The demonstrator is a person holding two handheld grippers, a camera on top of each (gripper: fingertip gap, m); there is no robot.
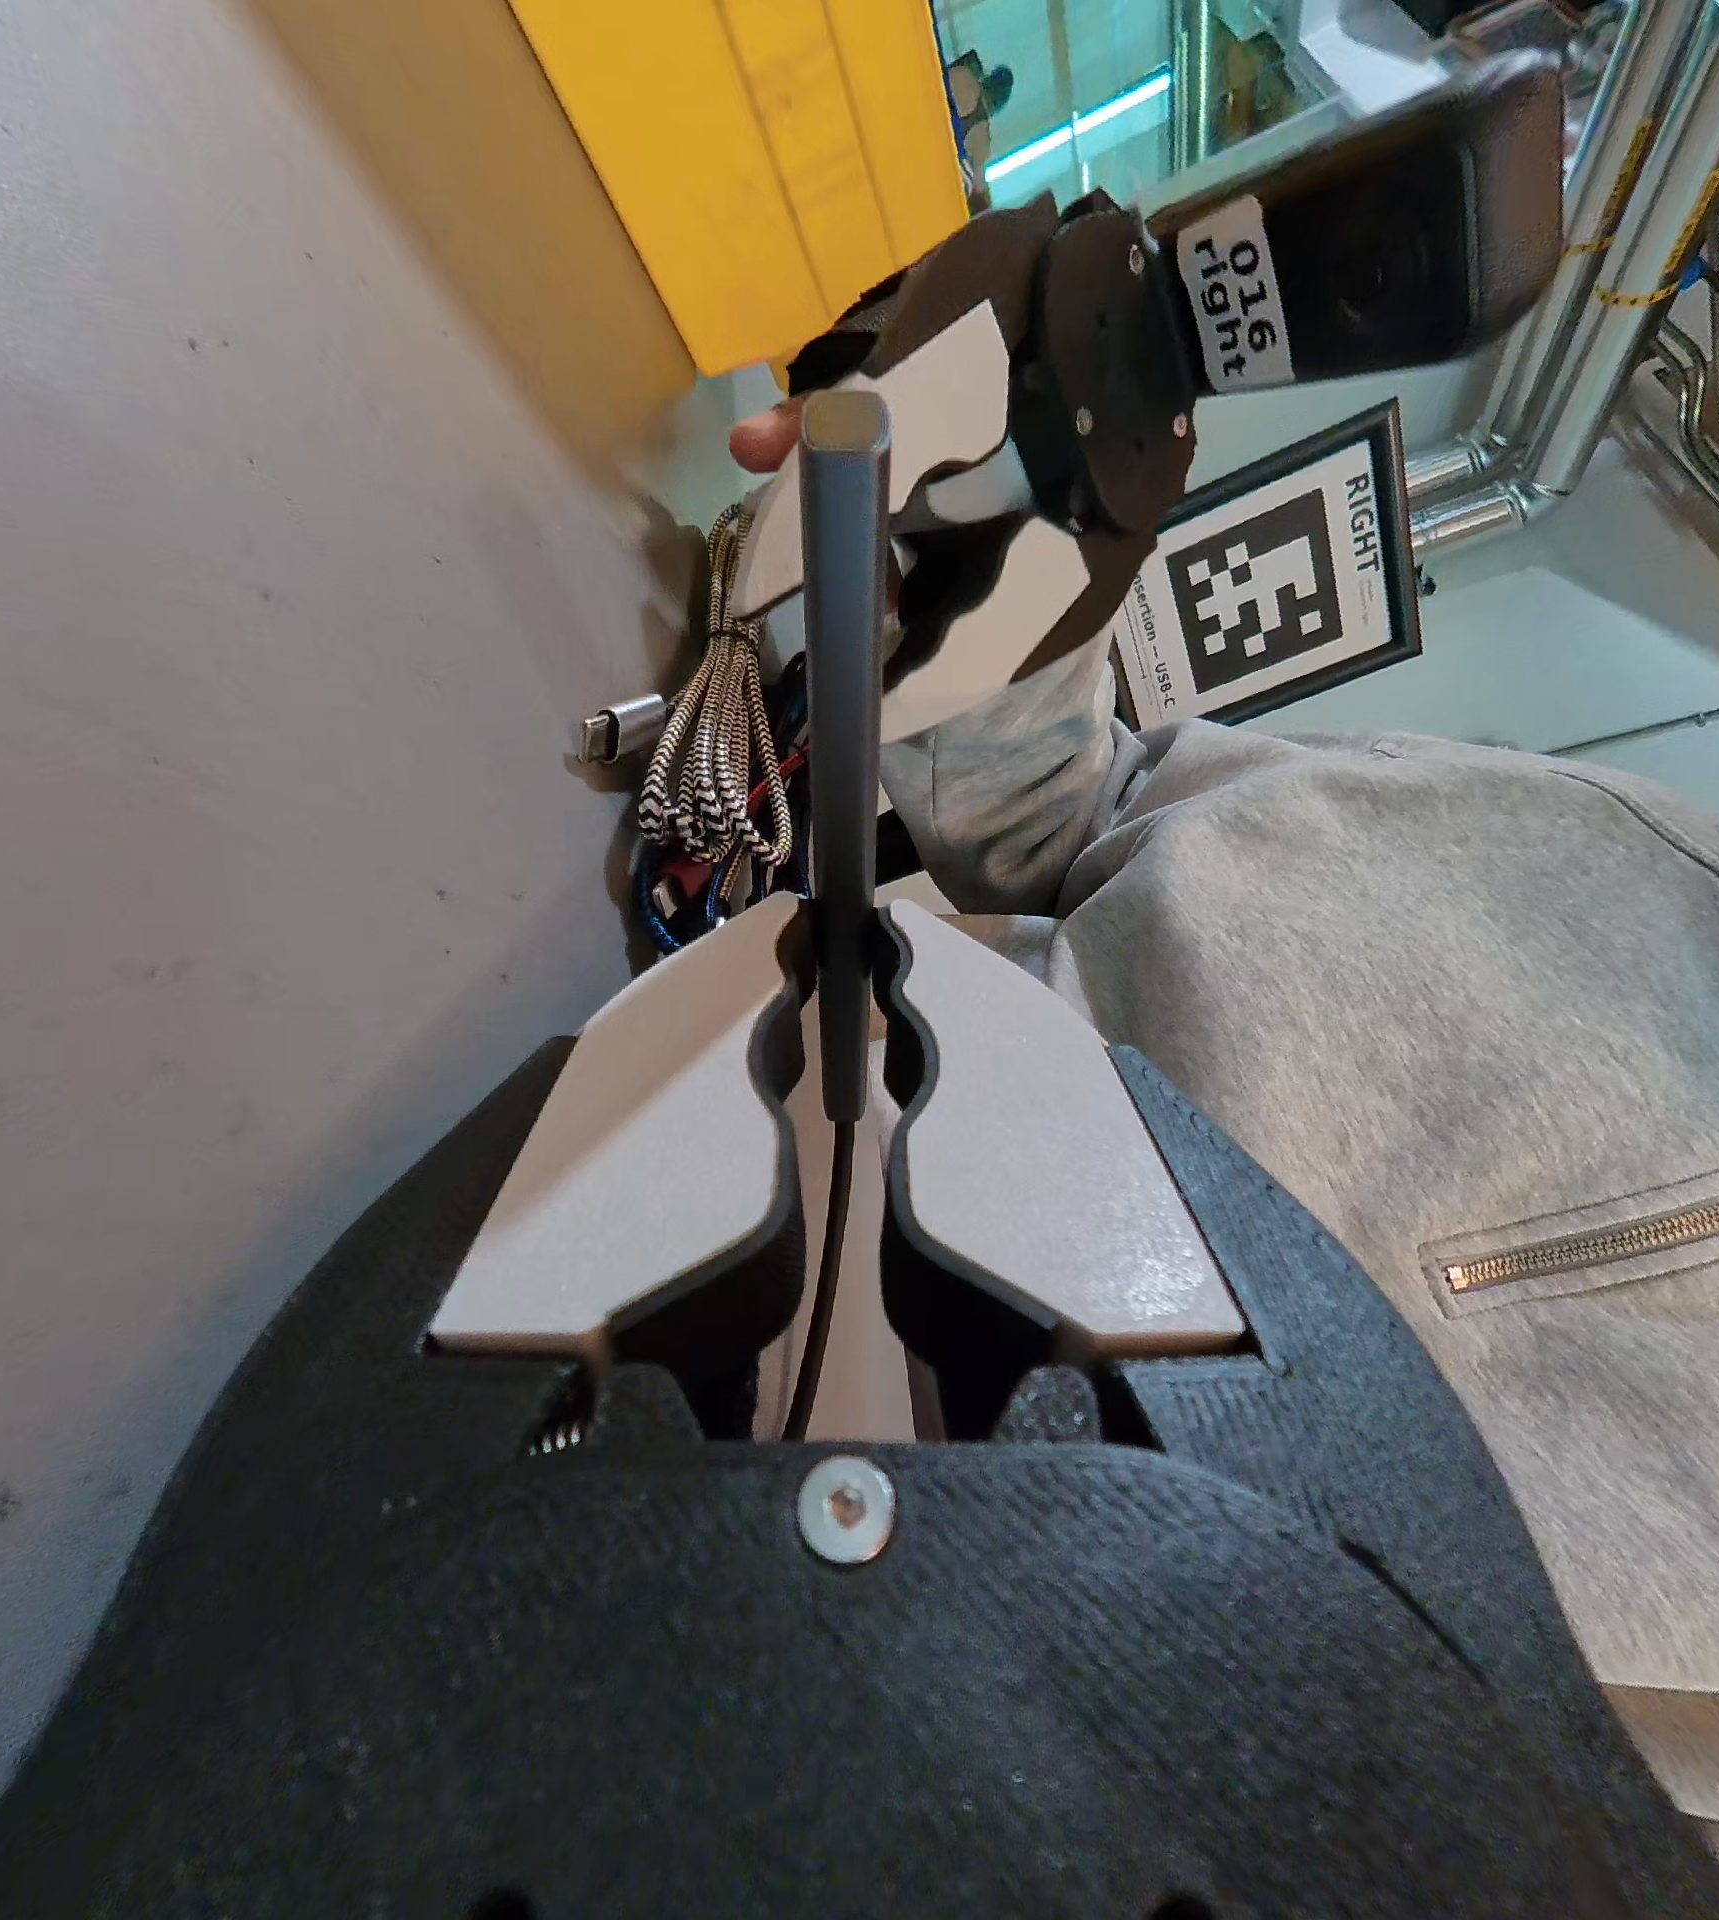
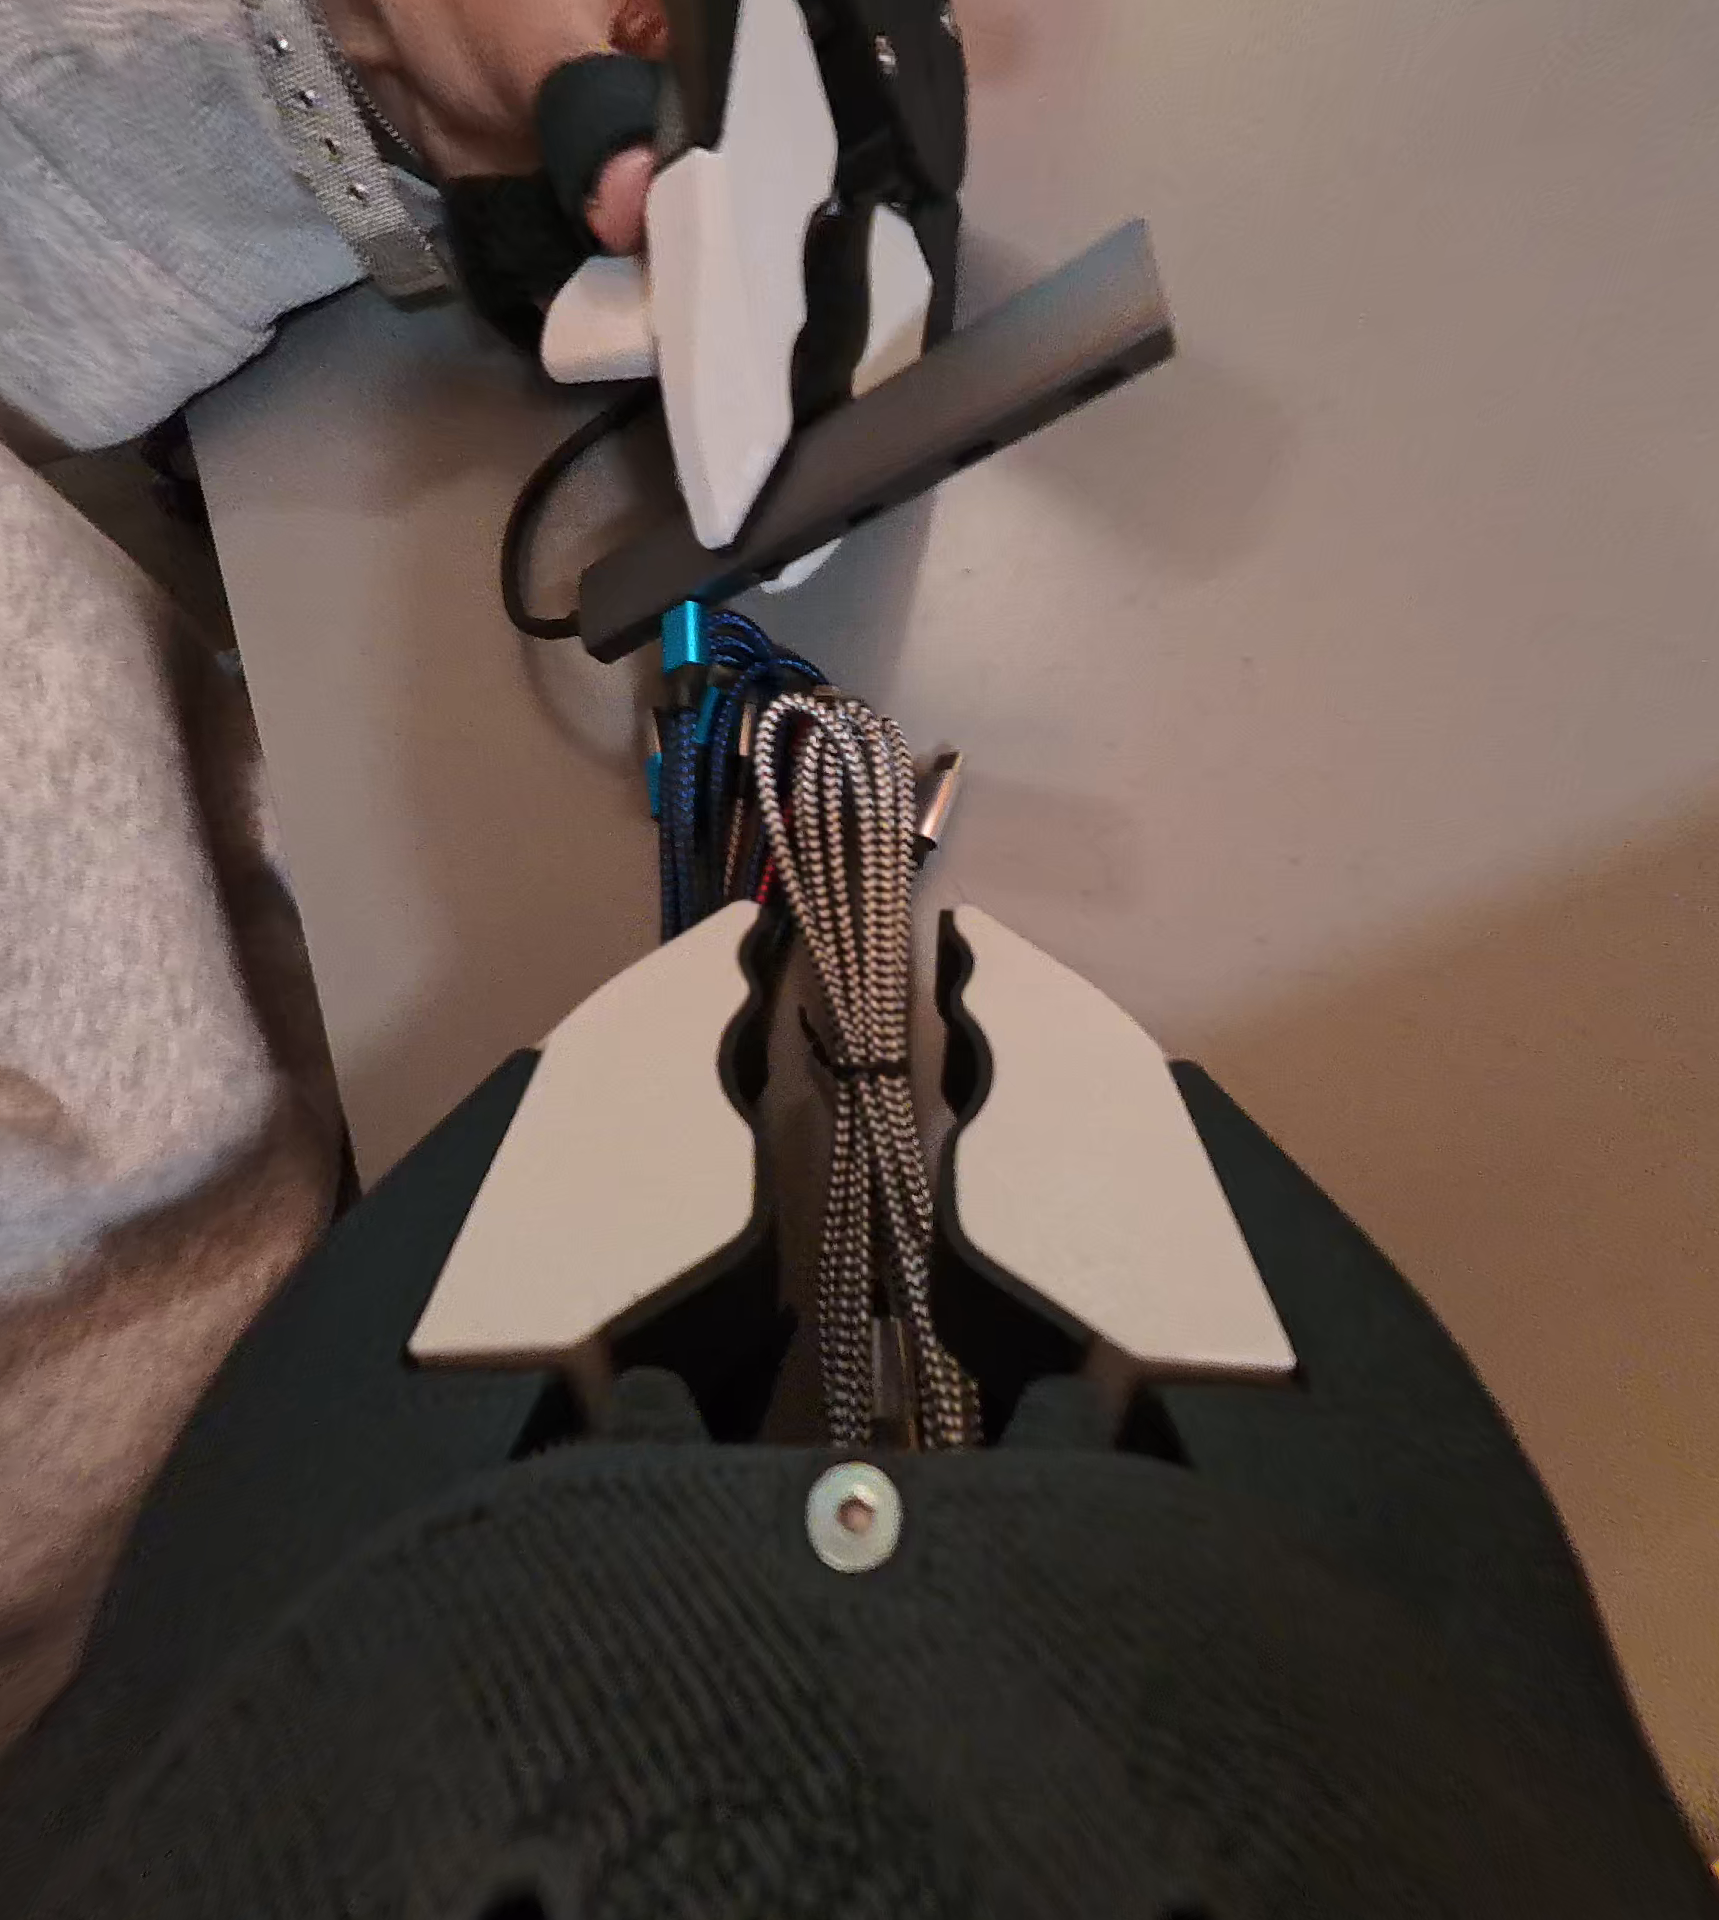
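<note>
The left gripper [image 1: 842, 935] clenches a slim dark-grey metal hub [image 1: 842, 665]. The right gripper [image 2: 850, 930] straddles the black-and-white braided cable bundle [image 2: 850, 883]; contact unclear, blue cables [image 2: 694, 769] half hidden.

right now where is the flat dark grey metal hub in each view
Left wrist view: the flat dark grey metal hub stands edge-on at centre, clamped between the left gripper fingers.
Right wrist view: the hub lies slanted at upper centre, held by that same gripper seen from afar.
Shared landmark: the black-and-white braided cable bundle on the table.
</note>
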